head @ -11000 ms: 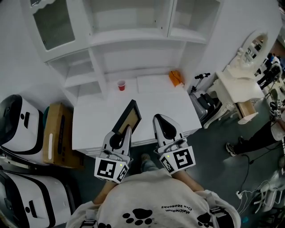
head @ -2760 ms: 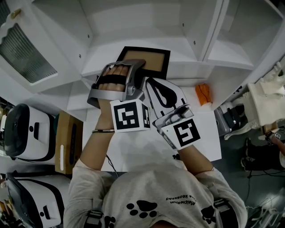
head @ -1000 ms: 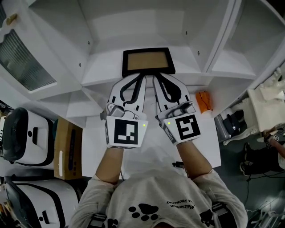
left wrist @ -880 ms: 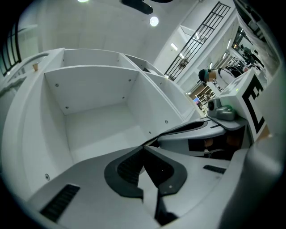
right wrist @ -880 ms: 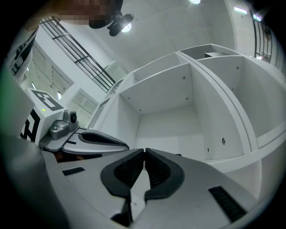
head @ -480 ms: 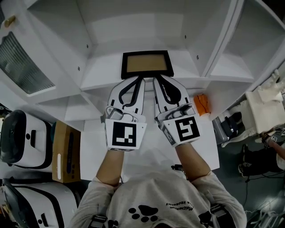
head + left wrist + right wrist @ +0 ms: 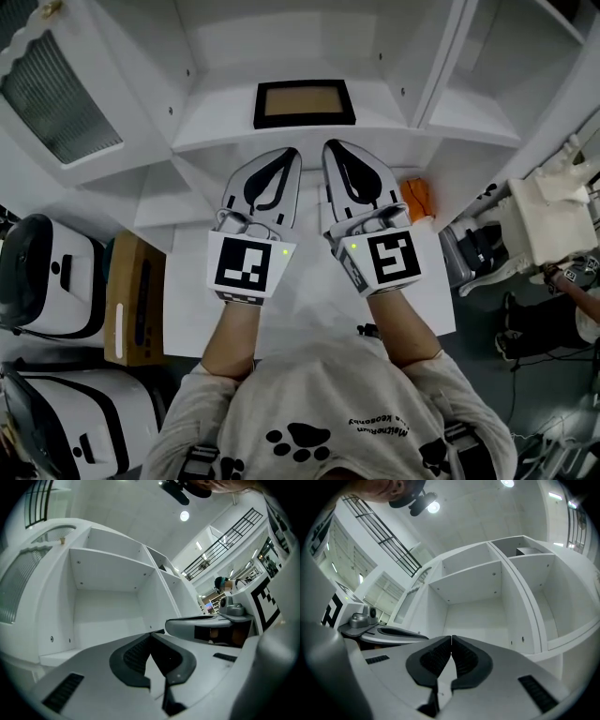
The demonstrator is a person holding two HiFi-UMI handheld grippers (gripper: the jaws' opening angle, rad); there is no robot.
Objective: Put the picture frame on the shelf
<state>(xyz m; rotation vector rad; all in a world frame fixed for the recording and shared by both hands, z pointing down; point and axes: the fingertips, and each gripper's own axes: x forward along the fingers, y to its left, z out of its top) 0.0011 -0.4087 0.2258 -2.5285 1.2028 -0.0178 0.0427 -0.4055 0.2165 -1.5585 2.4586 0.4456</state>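
On shelf (image 7: 214, 133), picture frame (image 7: 305, 103) beyond fingers (image 7: 284, 174)

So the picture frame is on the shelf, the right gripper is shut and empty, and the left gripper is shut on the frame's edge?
Wrong on the left gripper: it is shut on nothing. The left gripper view shows its jaws together and bare, and the head view shows it short of the picture frame on the shelf. The right gripper is shut and empty.

The grey left gripper (image 7: 151, 635) has its black-padded jaws pressed together. Ahead stands a white wooden shelf unit (image 7: 105, 604) with open compartments.
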